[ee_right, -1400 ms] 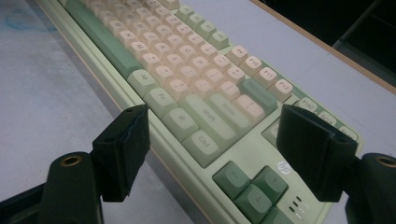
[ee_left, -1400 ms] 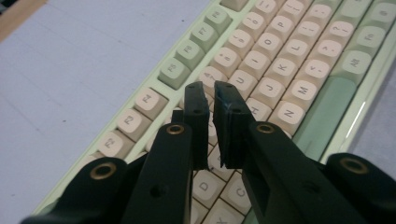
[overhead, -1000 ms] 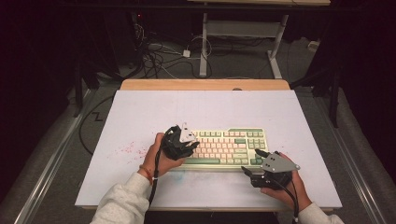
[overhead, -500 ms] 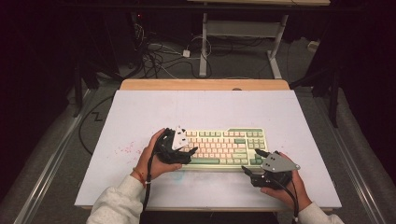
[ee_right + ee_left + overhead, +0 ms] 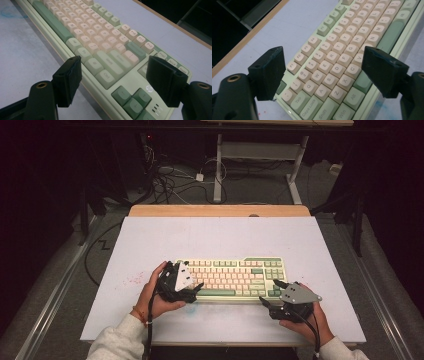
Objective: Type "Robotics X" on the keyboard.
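A cream and green keyboard (image 5: 235, 276) lies flat on the white table (image 5: 220, 237), near the front. My left gripper (image 5: 196, 289) hovers at the keyboard's left end. In the left gripper view its jaws have just been opening and now stand wide over the left-hand keys (image 5: 329, 72), gripping nothing. The left gripper (image 5: 322, 71) is open. My right gripper (image 5: 270, 292) sits at the keyboard's front right corner. The right gripper (image 5: 113, 75) is open too, its jaws spread above the arrow keys (image 5: 132, 98) and touching none of them.
The wooden back edge of the table (image 5: 220, 210) lies far behind the keyboard. Cables (image 5: 170, 180) and a desk frame (image 5: 260, 155) stand on the floor beyond it. Faint red marks (image 5: 132, 281) stain the table left of my left hand.
My left gripper slid left and toward the person, off the keyboard's upper left keys, and its jaws opened wide. The right gripper kept its place.
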Demonstrator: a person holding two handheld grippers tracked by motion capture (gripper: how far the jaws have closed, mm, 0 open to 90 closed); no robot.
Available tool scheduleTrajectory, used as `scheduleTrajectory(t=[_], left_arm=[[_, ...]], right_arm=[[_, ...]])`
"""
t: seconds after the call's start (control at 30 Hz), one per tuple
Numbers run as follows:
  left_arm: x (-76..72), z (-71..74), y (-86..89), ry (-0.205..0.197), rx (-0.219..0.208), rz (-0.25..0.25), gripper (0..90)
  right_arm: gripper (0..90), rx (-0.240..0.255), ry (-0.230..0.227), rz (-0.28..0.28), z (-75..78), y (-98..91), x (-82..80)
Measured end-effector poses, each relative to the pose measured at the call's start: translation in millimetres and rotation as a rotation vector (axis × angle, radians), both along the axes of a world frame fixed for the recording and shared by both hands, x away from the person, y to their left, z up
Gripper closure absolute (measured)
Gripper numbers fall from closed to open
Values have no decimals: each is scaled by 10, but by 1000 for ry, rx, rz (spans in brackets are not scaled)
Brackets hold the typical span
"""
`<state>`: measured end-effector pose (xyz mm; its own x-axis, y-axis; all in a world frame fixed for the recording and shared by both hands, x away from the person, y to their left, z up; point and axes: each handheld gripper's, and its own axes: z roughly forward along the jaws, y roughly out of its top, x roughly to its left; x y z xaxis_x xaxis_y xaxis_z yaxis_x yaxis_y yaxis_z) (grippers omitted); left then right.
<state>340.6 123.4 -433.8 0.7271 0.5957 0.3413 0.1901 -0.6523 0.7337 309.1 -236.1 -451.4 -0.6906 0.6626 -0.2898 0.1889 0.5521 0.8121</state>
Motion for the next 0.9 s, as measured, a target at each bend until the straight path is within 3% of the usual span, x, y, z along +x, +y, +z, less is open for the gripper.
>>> scheduleTrajectory(t=[0.33,0.9], left_arm=[[-78,-66,196,-1,8,34,182],[-235,-227,399,19,32,72,181]], right_arm=[[375,7,4,-3,7,-3,5],[851,15,88,33,64,69,122]])
